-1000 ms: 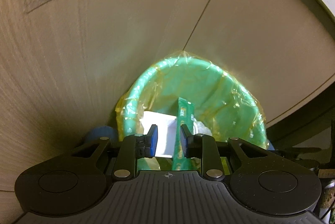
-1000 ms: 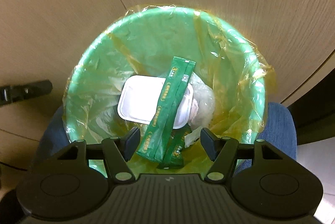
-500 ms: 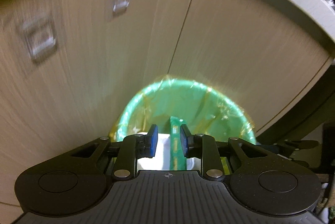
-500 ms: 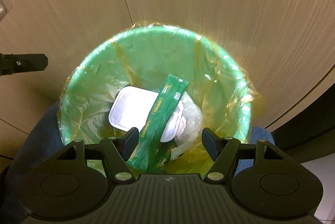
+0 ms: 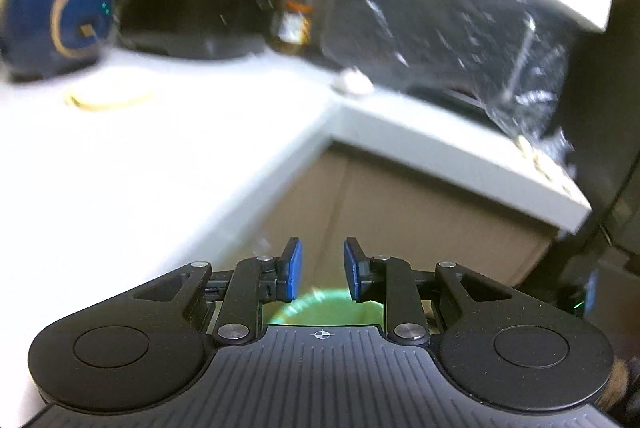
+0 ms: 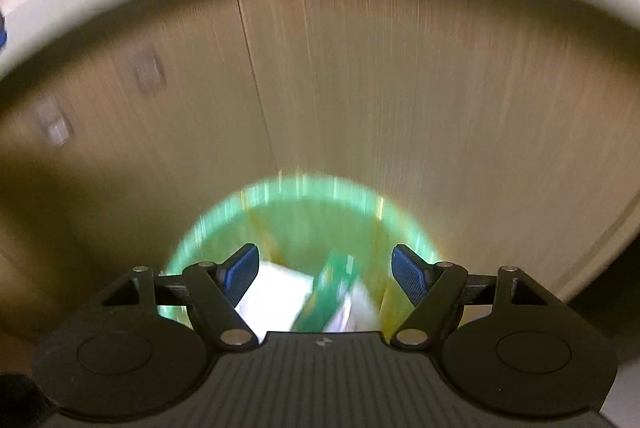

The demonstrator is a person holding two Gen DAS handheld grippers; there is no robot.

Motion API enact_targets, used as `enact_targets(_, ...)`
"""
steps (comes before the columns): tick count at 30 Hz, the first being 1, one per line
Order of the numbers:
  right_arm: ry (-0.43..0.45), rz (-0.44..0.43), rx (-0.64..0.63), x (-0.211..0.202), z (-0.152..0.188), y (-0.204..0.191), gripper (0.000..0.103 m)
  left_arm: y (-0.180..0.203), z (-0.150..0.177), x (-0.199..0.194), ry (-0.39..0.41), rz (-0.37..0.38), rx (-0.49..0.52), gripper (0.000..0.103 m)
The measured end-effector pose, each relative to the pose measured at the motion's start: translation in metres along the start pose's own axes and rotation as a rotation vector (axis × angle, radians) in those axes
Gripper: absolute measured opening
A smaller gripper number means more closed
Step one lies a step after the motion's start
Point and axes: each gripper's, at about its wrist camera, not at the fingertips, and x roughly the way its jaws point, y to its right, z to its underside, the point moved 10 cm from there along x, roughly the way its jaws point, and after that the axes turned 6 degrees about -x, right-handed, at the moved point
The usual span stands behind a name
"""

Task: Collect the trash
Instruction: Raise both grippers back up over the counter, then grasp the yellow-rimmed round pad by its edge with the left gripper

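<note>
Overhead, a white bench [image 5: 132, 148] fills the left and centre of the left wrist view, its front edge running above pale wood cabinet doors [image 6: 420, 100]. On the far part of the bench stand a blue rounded object [image 5: 56, 8] at far left, a dark appliance [image 5: 192, 12] beside it, and a large black box [image 5: 448, 32] to the right; all are blurred. A yellow flat item [image 5: 108, 96] lies near the blue object.

Below the cabinet doors sits the green bin [image 6: 280, 212], lined with a yellowish clear bag. Inside lie a white tray [image 6: 276, 296] and a green wrapper [image 6: 332, 288], the wrapper leaning across the tray's right side.

Left gripper [image 5: 322, 268]: jaws set a narrow gap apart, holding nothing; only the bin's rim [image 5: 320, 308] shows beneath them, near the camera.

Right gripper [image 6: 324, 272]: jaws spread wide, empty, held above the bin's near half, with tray and wrapper seen between and below the blue pads [image 6: 240, 270], untouched.
</note>
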Motion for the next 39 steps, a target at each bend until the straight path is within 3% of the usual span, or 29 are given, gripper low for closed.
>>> enact_targets(4, 0.104, -0.018, 0.012, -0.026, -0.079, 0.017, 0.076, -0.023, -0.052, -0.01, 0.03, -0.076, -0.01, 0.026)
enact_targets(7, 0.184, -0.004, -0.002, -0.046, -0.138, 0.026, 0.077, -0.045, -0.088, -0.01, 0.052, -0.077, -0.078, 0.026)
enact_targets(9, 0.237, 0.001, -0.014, -0.059, -0.174, 0.027, 0.083, -0.067, -0.118, -0.008, 0.085, -0.1, -0.124, 0.026)
enact_targets(11, 0.277, -0.011, -0.021, -0.067, -0.203, 0.023, 0.085, -0.098, -0.145, 0.002, 0.104, -0.137, -0.169, 0.026)
enact_targets(15, 0.309, -0.066, -0.043, -0.06, -0.243, 0.0, 0.085, -0.162, -0.17, 0.038, 0.14, -0.227, -0.24, 0.026)
enact_targets(20, 0.255, -0.144, -0.054, -0.033, -0.24, -0.037, 0.085, -0.223, -0.175, 0.093, 0.084, -0.35, -0.269, 0.026)
enact_targets(26, 0.186, -0.183, -0.078, -0.019, -0.22, -0.062, 0.085, -0.252, -0.174, 0.13, 0.039, -0.338, -0.342, 0.026)
enact_targets(32, 0.169, -0.156, -0.084, -0.017, -0.221, -0.064, 0.085, -0.211, -0.153, 0.133, -0.053, -0.213, -0.235, 0.025)
enact_targets(39, 0.166, -0.197, -0.138, -0.014, -0.221, -0.095, 0.085, -0.15, -0.114, 0.111, -0.124, -0.106, -0.096, 0.025)
